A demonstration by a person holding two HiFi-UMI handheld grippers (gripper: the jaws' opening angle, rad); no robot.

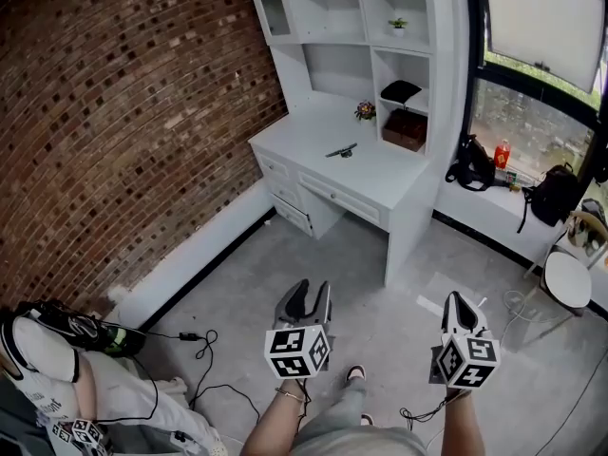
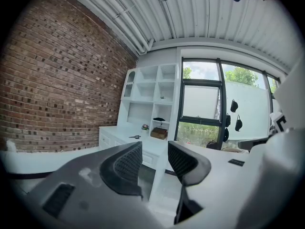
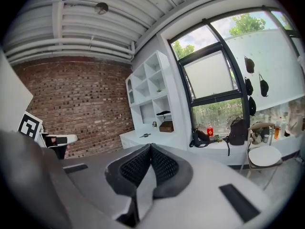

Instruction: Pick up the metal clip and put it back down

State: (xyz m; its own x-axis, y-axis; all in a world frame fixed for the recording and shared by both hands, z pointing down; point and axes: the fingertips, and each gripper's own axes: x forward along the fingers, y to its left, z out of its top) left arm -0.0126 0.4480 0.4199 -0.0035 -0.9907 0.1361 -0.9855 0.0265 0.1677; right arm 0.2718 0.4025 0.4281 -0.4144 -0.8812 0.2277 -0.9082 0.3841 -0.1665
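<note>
Metal clip (image 1: 342, 150), probably, lies on desk (image 1: 391, 177); red bottle (image 1: 502, 153) label illegible.

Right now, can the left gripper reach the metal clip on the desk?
Probably not yet: the metal clip lies on the desk, far beyond the open left gripper; only bare floor between.

We note the left gripper (image 1: 313, 291) and right gripper (image 1: 460, 299) — pale grey shells, black ribbed pads (image 2: 125, 165). Each carries a cube (image 1: 297, 351) of black-and-white square markers. A thin bracelet (image 1: 290, 395) rings the left wrist; a dark cable (image 1: 425, 413) hangs off the right gripper — grey clothing (image 1: 356, 433) below.
</note>
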